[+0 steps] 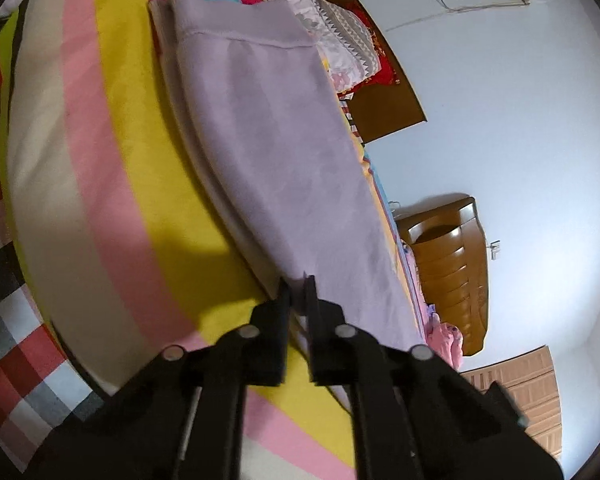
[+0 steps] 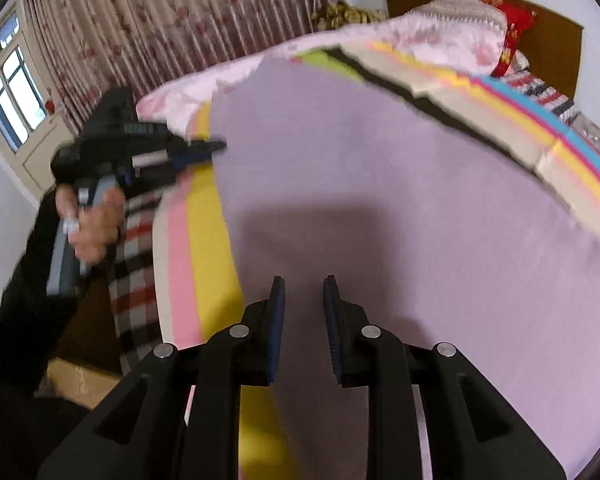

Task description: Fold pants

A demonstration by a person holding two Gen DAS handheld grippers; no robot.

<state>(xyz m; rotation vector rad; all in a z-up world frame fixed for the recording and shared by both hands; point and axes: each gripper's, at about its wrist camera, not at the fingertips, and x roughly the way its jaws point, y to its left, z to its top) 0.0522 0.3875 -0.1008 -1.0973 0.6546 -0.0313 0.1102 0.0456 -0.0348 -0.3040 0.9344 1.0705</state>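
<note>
**Ana:** Pants (image 1: 276, 148), lilac and fleecy, lie spread on the striped bedspread (image 1: 112, 152), with the waistband (image 1: 244, 36) at the far end, toward the headboard (image 1: 388, 104).

**Ben:** How will they handle?

**Ana:** Soft and light, I'd judge. They'll droop from wherever they're pinched and won't hold a line alone. The cloth looks thick enough to grip without slipping. Best holds are the corners and the hems, one in each tool, so that an edge can be carried over straight.

**Ben:** Going left to right, then. What about the left gripper (image 1: 298, 284)?

**Ana:** Its jaws are pressed together on the near edge of the pants, on the side away from the headboard. A small fold of cloth sits between the tips, and the fabric rises to it, so that edge looks lifted off the bedspread. In the right wrist view the same tool (image 2: 216, 146) bites the left rim of the lilac cloth, with a hand (image 2: 92, 220) on its handle.

**Ben:** And the right gripper (image 2: 304, 284)?

**Ana:** Partly open, its jaws parting, with nothing between them. It hangs over the pants, farther from the headboard than most of the cloth, and its shadow falls just ahead. Whether its tips touch the fabric I cannot tell.
</note>
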